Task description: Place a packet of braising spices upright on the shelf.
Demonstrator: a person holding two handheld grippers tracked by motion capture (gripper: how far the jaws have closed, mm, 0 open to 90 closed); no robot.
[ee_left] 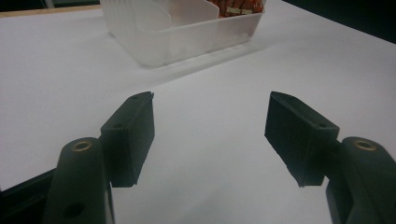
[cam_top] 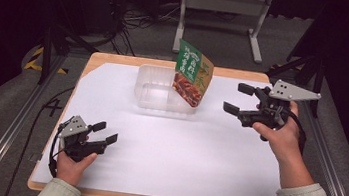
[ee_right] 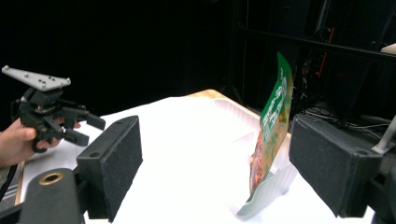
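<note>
Clear plastic tub [cam_top: 155, 94] sits at the far middle of the bench [cam_top: 166, 152], on its white cover. Green and orange food pouch [cam_top: 193, 73] stands tilted in the tub's right end, bottom edge inside, top leaning up past the rim. Seen from the right gripper view, the pouch [ee_right: 273, 123] is edge-on and nobody holds it. Right gripper [cam_top: 237, 98] hovers just right of the tub, near the pouch but apart from it, fingers [cam_top: 246, 89] spread wide with nothing between them, pointing toward the tub. Left gripper [cam_top: 105, 133] rests low on the bench, well nearer than the tub and off to its left, fingers spread, nothing between them. From the left gripper view, the tub [ee_left: 187, 32] lies ahead beyond the spread fingers [ee_left: 133, 135].
</note>
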